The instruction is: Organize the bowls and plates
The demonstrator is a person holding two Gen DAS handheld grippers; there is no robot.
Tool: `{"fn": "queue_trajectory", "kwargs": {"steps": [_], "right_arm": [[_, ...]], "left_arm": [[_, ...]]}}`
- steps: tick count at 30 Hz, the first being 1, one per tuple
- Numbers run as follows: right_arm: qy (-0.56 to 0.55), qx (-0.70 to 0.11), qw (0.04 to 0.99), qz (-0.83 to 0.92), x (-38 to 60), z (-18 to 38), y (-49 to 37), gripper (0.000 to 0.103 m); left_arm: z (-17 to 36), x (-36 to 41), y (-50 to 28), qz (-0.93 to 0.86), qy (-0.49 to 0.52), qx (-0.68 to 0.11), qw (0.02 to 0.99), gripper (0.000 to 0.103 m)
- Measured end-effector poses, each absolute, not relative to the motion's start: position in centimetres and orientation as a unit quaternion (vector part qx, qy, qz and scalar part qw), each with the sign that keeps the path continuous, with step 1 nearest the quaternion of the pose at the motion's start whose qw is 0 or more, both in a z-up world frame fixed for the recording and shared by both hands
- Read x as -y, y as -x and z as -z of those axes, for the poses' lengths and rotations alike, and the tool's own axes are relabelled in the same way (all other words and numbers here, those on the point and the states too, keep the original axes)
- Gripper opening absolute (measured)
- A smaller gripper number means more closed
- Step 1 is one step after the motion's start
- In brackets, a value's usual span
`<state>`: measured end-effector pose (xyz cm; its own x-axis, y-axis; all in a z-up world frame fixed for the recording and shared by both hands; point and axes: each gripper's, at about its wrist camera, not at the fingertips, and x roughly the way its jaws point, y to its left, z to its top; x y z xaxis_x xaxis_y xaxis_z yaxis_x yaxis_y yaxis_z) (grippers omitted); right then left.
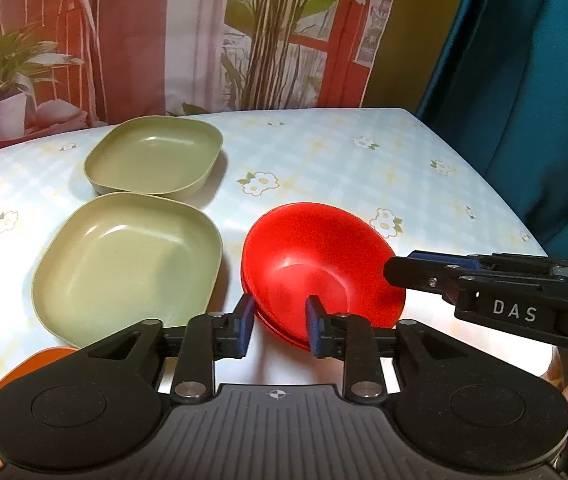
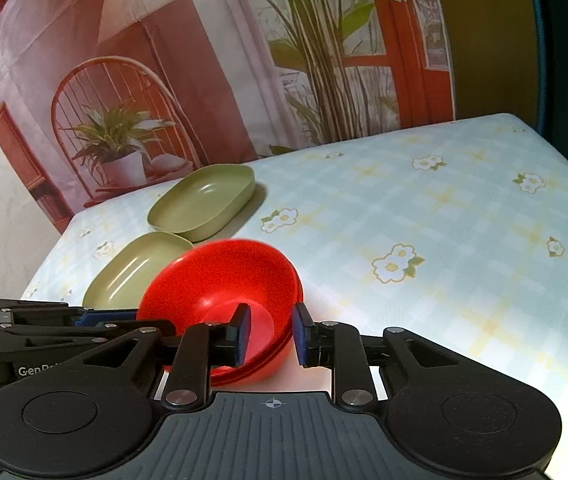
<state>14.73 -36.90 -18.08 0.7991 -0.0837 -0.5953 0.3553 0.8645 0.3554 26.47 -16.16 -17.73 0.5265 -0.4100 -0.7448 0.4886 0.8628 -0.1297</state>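
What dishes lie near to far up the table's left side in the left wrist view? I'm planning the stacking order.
Orange plate edge → nearer square green plate → farther square green plate.

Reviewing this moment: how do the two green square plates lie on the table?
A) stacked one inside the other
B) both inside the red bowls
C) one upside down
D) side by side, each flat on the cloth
D: the near green plate and far green plate each sit upright on the tablecloth.
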Motion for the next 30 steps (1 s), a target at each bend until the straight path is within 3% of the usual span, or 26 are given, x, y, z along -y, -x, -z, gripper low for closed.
{"fn": "queue_trajectory", "kwargs": {"steps": [3,7,12,14,16,17,30], "right_arm": [[-0.224,-0.291,0.921,0.129,36.8,17.8,-14.6,0.031],[-0.21,-0.28,0.926,0.14,36.6,17.3,-14.3,0.057],[-0.184,-0.256,0.938,0.143,35.9,16.4,-14.0,0.09],[-0.179,-0.243,0.942,0.144,35.8,16.0,-13.9,0.103],[-0.172,-0.231,0.947,0.144,35.5,15.6,-13.8,0.103],[-0.168,-0.227,0.948,0.147,35.3,15.5,-13.8,0.103],[-0.115,-0.207,0.965,0.117,30.8,14.6,-15.9,0.103]], "left_arm": [[17.5,15.9,-26.2,0.254,-0.046,-0.409,0.875,0.038],[16.6,15.5,-25.8,0.246,-0.055,-0.393,0.884,0.051],[15.4,13.4,-25.7,0.233,-0.039,-0.376,0.896,0.059],[14.9,12.4,-25.4,0.222,-0.042,-0.367,0.902,0.074],[14.5,11.3,-25.1,0.206,-0.046,-0.353,0.912,0.1],[14.2,10.6,-24.6,0.195,-0.048,-0.342,0.918,0.102],[14.1,3.1,-22.3,0.058,-0.064,-0.347,0.934,0.103]]}}
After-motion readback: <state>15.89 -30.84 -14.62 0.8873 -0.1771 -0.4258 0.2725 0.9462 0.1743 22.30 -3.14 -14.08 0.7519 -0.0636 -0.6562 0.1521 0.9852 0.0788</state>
